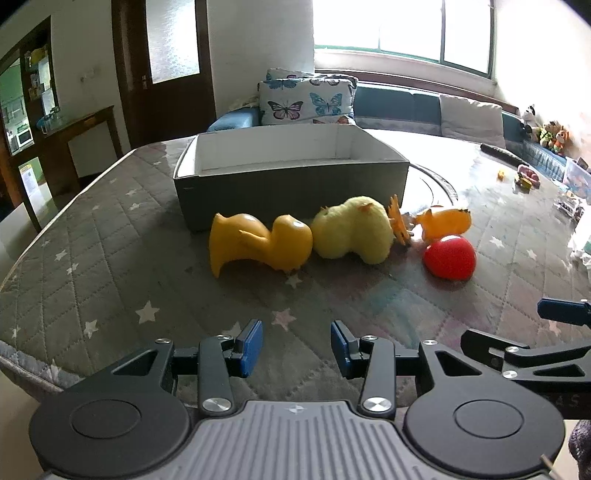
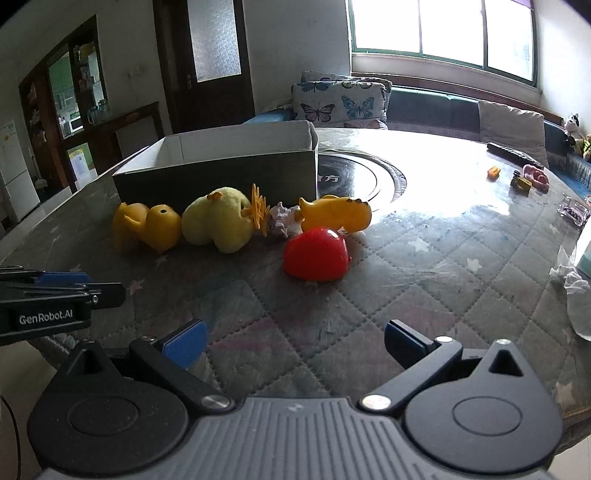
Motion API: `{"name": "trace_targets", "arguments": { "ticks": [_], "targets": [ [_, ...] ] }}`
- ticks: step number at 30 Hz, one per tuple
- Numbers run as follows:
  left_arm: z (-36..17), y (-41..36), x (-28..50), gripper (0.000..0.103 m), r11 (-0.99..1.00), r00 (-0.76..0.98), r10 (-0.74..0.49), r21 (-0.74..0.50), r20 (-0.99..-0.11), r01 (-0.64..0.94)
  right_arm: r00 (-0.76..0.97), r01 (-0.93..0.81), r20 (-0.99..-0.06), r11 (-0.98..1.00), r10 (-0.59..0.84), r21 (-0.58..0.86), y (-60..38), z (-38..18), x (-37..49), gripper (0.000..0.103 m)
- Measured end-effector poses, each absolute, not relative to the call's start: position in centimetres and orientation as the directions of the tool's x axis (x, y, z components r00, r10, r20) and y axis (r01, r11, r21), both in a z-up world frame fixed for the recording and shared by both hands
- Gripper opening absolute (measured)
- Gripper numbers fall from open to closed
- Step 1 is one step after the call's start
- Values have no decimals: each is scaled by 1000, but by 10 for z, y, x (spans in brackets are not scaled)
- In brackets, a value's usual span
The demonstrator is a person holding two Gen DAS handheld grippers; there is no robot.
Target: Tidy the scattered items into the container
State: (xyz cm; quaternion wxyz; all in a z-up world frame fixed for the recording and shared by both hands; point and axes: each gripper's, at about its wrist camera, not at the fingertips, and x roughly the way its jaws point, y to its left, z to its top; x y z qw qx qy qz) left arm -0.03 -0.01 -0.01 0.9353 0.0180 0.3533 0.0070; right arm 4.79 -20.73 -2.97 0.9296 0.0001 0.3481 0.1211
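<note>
Bright window behind a blue sofa, dark door left

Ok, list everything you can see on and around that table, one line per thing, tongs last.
box: one, grey outside, white inside, open, behind the toys.
rubber duck: one, yellow, on its side, leftmost in the row.
plush chick: one, pale yellow, beside the rubber duck.
spiky piece: one, orange, against the plush chick.
small figure: one, whitish, unclear.
yellow toy: one, at the row's right end.
red toy: one, rounded, nearest the cameras.
small toys: several, far right of table.
butterfly cushions: two, on sofa.
quilted cover: grey, starred.
left tongs: open, empty.
right tongs: open, empty.
</note>
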Motion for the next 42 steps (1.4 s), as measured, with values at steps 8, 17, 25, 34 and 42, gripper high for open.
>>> {"name": "trace_targets", "arguments": {
  "ticks": [8, 17, 25, 34, 42],
  "targets": [
    [-3, -1, -7, 43, 999, 747, 29, 43, -664, -1, 722, -231, -654, 970, 225, 78, -201, -31, 40, 103],
    [-6, -2, -8, 43, 999, 727, 37, 54, -686, 0, 708, -237, -671, 969, 222, 71, -197, -34, 40, 103],
    [-7, -3, -8, 44, 998, 722, 38, 57, -690, 1, 701, -241, -680, 969, 216, 60, -195, -34, 38, 103],
    [-7, -6, -6, 43, 998, 717, 37, 61, -696, 8, 693, -241, -691, 969, 207, 49, -195, -35, 39, 103],
    [-6, -7, -2, 44, 998, 715, 40, 65, -698, 8, 689, -244, -695, 969, 205, 44, -193, -34, 42, 103]
  ]
}}
